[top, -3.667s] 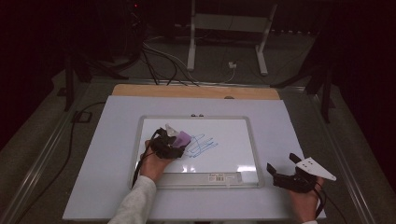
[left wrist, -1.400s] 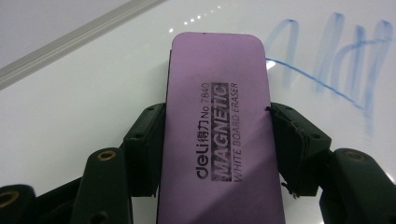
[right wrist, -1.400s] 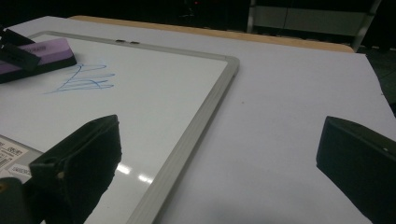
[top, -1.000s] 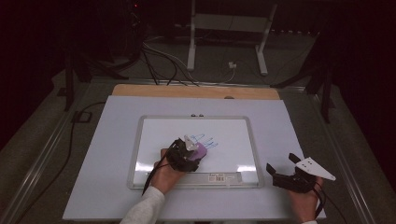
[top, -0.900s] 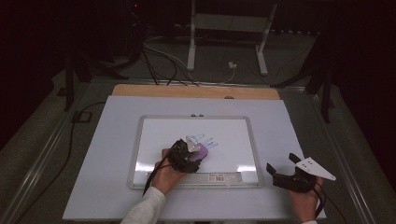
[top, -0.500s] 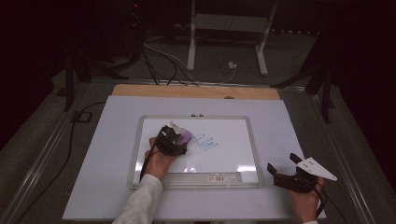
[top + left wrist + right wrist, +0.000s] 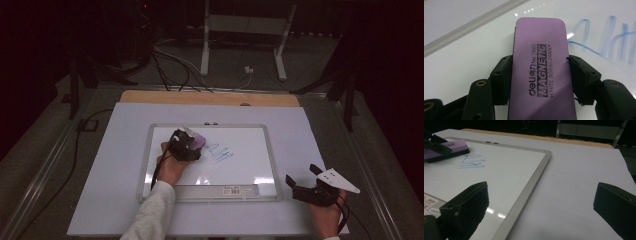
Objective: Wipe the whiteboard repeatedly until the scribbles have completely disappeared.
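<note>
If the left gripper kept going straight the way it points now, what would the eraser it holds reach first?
Probably bare whiteboard, then the board's grey frame beyond. The left gripper is shut on the purple eraser, which points toward that frame; the blue scribble lies off to the side, not ahead. Depth is hard to judge.

Bare glossy white board [image 7: 240, 167] lies open right of the blue scribble [image 7: 220, 152]; only its raised grey metal frame [image 7: 529, 187] interrupts passage.
</note>
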Demonstrator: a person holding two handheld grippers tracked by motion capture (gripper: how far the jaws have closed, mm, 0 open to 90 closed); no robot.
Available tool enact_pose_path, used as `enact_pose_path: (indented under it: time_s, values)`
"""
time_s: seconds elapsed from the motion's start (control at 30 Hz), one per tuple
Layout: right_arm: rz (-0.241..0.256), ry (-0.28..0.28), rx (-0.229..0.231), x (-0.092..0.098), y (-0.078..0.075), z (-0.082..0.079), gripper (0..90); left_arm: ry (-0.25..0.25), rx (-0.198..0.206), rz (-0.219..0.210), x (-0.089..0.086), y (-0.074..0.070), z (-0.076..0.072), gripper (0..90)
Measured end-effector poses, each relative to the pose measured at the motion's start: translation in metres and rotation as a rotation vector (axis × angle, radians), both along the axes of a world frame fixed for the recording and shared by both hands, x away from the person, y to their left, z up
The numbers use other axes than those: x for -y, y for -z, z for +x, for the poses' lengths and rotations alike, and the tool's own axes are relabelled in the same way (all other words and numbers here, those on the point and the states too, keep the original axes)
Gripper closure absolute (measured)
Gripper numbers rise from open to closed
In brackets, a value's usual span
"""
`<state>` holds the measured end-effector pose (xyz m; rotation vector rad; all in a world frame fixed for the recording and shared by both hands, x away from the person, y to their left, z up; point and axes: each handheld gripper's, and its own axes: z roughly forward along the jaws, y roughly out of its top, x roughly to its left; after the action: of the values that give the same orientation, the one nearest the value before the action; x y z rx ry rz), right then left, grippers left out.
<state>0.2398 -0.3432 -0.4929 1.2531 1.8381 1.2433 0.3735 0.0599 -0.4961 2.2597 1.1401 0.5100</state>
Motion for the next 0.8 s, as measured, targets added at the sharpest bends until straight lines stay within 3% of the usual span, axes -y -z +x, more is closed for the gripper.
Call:
enact_pose_path:
  time_s: [0.27,0.4,0.8]
  values:
    - [0.0,0.001,0.0,0.0,0.0,0.0,0.6,0.163,-0.012,-0.008,0.029,-0.002,-0.041,42.0]
    - [-0.001,-0.001,0.0,0.0,0.0,-0.001,0.5,0.17,-0.021,-0.011,0.029,-0.002,-0.041,42.0]
    - [0.004,0.002,-0.001,0.001,0.0,0.0,0.6,-0.051,-0.011,-0.013,-0.005,0.0,0.01,41.9]
